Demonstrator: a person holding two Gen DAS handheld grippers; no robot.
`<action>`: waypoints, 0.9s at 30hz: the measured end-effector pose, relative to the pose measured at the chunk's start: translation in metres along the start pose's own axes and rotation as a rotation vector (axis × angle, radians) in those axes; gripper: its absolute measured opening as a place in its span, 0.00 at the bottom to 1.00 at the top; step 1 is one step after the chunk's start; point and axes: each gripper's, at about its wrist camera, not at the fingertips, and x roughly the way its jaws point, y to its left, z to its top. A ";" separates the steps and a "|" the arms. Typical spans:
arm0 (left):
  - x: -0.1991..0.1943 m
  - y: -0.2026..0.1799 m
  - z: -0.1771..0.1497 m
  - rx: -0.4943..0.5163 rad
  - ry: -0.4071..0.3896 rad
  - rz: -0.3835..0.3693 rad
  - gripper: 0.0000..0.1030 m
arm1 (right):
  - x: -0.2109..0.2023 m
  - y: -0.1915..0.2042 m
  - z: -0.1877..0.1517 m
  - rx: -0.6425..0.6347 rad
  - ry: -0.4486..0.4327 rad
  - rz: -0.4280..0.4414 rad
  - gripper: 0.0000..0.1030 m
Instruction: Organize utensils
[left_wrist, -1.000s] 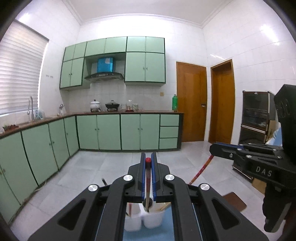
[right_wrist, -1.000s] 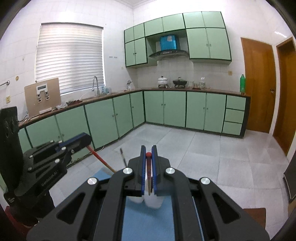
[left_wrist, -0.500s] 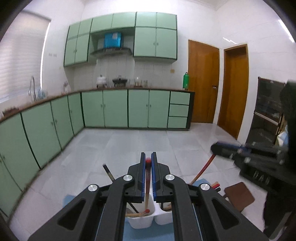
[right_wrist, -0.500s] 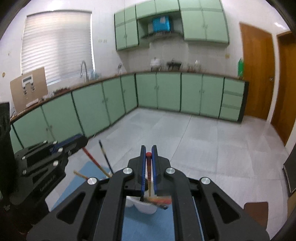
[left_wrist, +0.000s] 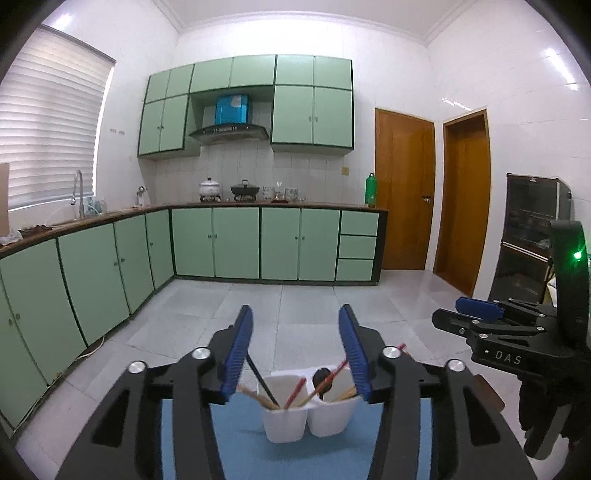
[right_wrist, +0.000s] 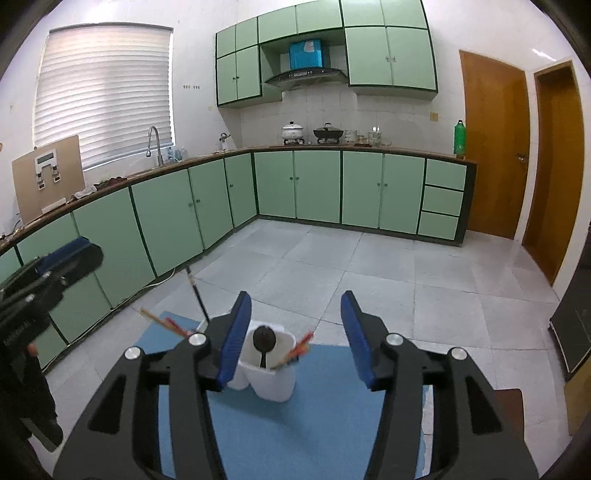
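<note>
Utensils: chopsticks (left_wrist: 295, 393) and dark spoon (right_wrist: 263, 339) stand tilted in white two-cup holder (left_wrist: 308, 415) on blue mat (right_wrist: 325, 417), sorted by cup. Left gripper (left_wrist: 297, 350) and right gripper (right_wrist: 295, 334): jaws just opened, about half spread, nothing between; both hover just behind holder, likely after release. Beyond: tiled floor, green cabinets (left_wrist: 236, 242). Nothing blocks.

It was a home kitchen: pale green cabinets (left_wrist: 236, 242) ran along two walls under a dark countertop (right_wrist: 362, 148), a range hood (left_wrist: 229, 131) hung at upper centre over pots (right_wrist: 327, 132), and a sink tap (right_wrist: 154, 142) stood left by the blinds (right_wrist: 103, 92).
</note>
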 end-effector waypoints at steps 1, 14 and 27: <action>-0.006 0.000 -0.002 0.001 -0.004 0.009 0.54 | -0.007 0.000 -0.006 -0.003 -0.003 0.000 0.54; -0.078 -0.003 -0.078 -0.061 0.086 0.057 0.79 | -0.079 0.019 -0.100 0.046 0.015 0.055 0.88; -0.115 -0.017 -0.107 -0.063 0.150 0.054 0.87 | -0.118 0.052 -0.126 -0.001 0.012 0.069 0.93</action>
